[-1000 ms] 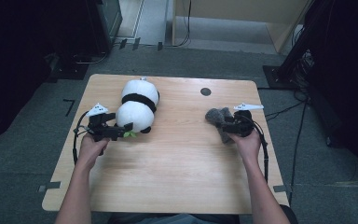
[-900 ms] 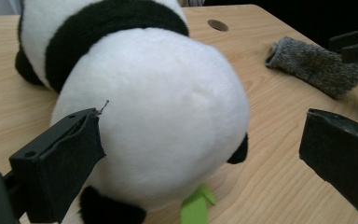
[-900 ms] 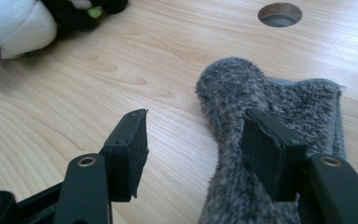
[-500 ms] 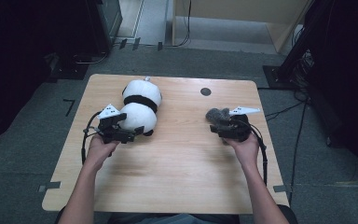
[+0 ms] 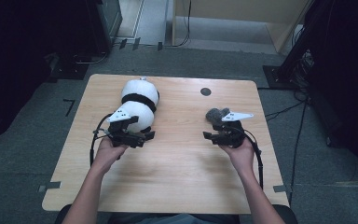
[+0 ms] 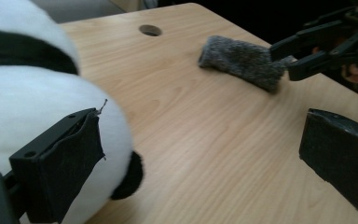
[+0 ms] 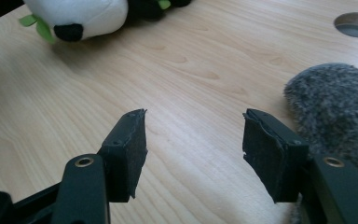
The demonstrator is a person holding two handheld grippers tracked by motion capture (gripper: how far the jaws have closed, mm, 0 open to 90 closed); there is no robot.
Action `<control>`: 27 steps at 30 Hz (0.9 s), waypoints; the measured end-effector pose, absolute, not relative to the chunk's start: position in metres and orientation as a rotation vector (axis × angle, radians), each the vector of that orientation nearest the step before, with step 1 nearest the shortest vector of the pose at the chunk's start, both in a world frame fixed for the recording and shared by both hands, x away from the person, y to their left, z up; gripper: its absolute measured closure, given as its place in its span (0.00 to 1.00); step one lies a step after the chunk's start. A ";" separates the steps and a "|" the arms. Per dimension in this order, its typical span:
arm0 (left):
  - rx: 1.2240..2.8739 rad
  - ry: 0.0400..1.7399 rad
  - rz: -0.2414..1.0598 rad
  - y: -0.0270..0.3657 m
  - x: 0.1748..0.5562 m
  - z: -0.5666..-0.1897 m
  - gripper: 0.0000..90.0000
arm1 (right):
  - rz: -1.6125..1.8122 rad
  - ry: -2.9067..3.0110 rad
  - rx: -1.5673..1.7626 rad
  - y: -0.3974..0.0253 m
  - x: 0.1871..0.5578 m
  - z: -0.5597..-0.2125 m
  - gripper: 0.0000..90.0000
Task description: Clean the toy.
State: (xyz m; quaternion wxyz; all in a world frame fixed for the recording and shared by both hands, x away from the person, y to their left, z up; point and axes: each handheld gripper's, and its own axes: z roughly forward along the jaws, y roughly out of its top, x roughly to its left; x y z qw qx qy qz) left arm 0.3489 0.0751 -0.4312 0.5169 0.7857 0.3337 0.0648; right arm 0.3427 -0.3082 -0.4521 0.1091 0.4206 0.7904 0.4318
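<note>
Both forearms enter from the bottom edge of the high view, angled slightly inward and upward. Left hand (image 5: 106, 151) grips the left gripper (image 5: 145, 135), jaws pointing right; jaws spread wide, nothing between them in the left gripper view. Right hand (image 5: 238, 150) grips the right gripper (image 5: 207, 136), jaws pointing left, toward the other gripper; jaws parted, gap empty in the right gripper view. Grippers level with each other, well apart. Grey plate on top of each. Cables loop back past each wrist.
</note>
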 end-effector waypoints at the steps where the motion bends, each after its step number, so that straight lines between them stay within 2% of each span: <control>1: 1.884 0.796 0.143 0.073 0.348 -0.432 0.00 | 1.267 2.332 1.230 -0.306 0.341 -0.452 0.45; 13: 1.965 0.755 0.096 0.034 0.341 -0.451 0.00 | 1.275 2.378 1.153 -0.285 0.327 -0.461 0.46; 27: 2.055 0.754 0.034 0.008 0.332 -0.482 0.00 | 1.244 2.405 1.124 -0.262 0.317 -0.485 0.48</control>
